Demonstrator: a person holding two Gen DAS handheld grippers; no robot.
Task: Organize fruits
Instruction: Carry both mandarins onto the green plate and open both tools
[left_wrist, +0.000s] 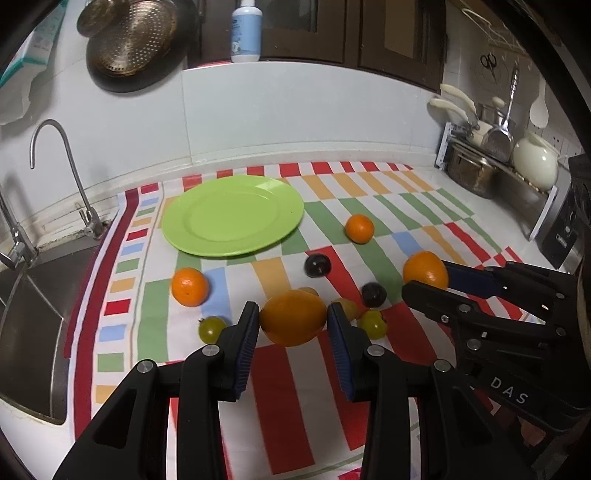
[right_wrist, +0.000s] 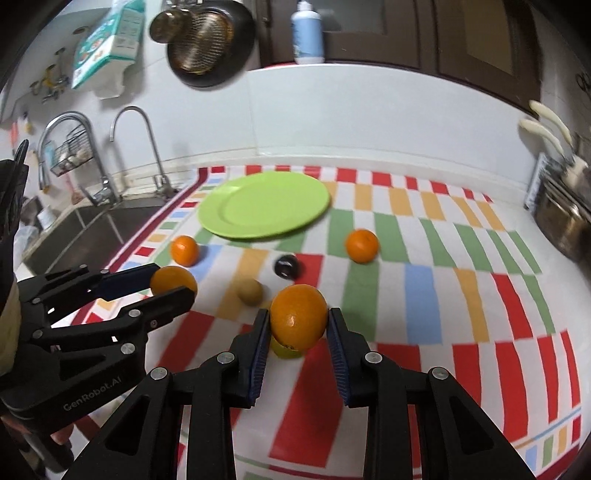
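"DAS" printed on right gripper (left_wrist: 424, 280) body; "GenRobot.AI" on left gripper (right_wrist: 173, 284). Each black two-finger gripper is closed around a round orange: left's (left_wrist: 291, 317), right's (right_wrist: 299, 321). Round lime-green plastic plate (left_wrist: 232, 216) lies bare beyond both grippers on the striped multicoloured cloth (left_wrist: 295, 406). Loose oranges, dark plums, and yellow-green tomatoes lie scattered between.

left gripper (left_wrist: 291, 321): fingers pressed on an orange (left_wrist: 293, 316); low | right gripper (right_wrist: 298, 323): fingers pressed on another orange (right_wrist: 299, 316); beside left
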